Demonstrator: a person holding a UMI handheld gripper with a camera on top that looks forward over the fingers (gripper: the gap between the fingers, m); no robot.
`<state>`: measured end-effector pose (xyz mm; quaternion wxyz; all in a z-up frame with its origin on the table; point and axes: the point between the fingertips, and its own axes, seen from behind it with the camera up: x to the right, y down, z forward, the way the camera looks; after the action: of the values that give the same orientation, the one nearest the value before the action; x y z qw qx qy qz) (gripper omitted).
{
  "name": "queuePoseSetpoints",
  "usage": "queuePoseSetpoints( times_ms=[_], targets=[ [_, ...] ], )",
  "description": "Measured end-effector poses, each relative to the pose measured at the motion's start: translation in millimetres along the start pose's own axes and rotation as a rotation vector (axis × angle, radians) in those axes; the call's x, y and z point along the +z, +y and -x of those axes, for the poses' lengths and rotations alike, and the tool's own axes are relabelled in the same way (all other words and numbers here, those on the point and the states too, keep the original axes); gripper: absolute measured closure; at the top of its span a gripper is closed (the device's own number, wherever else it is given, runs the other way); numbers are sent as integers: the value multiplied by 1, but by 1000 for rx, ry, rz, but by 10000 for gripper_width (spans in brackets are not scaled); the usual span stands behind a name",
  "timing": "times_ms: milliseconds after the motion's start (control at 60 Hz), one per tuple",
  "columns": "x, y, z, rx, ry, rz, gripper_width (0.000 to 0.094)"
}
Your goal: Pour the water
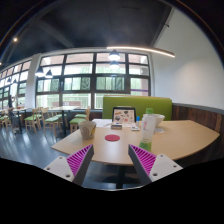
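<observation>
A wooden table [175,135] stands well ahead of me. On it, a pale cup [87,128] sits to the left and a white bottle or jug with a green part [149,124] to the right. A red round coaster [112,138] lies between them, nearer to me. My gripper [112,160] is open and empty, its purple pads [83,157] spread wide, short of the table's near edge. Nothing is between the fingers.
A tablet or framed sign [123,115] stands at the table's back, with small items beside it. A green sofa [135,103] is behind the table. Chairs and tables [40,117] fill the left side before large windows. Dark floor lies below the table.
</observation>
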<state>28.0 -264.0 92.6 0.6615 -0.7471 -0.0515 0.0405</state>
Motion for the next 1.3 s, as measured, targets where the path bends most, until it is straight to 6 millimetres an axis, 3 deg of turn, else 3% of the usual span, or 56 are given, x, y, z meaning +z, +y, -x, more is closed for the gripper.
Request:
queuePoseSetpoints(
  times_ms=[17, 33, 50, 67, 83, 100, 133, 150, 233, 250, 267, 367, 400, 650, 733, 783, 883, 1033, 1133, 1233, 1300],
  targets=[
    [-20, -2, 1, 1, 12, -2, 130],
    [-19, -3, -2, 5, 21, -5, 131],
    [2, -3, -9, 8, 27, -9, 133],
    [2, -3, -13, 10, 36, -10, 130],
    [-17, -4, -14, 10, 47, -9, 132],
    [4, -3, -21, 11, 52, -10, 132],
    [-3, -4, -27, 11, 68, -8, 133],
    [0, -6, -45, 13, 70, -7, 130],
    [10, -10, -70, 23, 112, -16, 131],
    [8, -8, -61, 24, 124, -19, 132],
    [22, -12, -85, 24, 123, -22, 132],
    [47, -15, -105, 25, 144, -40, 135],
    [59, -17, -122, 17, 152, -39, 134],
    [142, -22, -162, 16, 168, -52, 132],
    [167, -23, -167, 19, 184, -71, 181],
    [179, -19, -168, 37, 179, -65, 489],
    [187, -18, -169, 38, 191, -82, 521],
    [193, -20, -160, 5, 165, -95, 649],
    [197, -24, -154, -73, 165, -56, 648],
    [203, -58, -138, -294, 197, -69, 651],
    [213, -87, -98, -452, 194, -94, 651]
  ],
)
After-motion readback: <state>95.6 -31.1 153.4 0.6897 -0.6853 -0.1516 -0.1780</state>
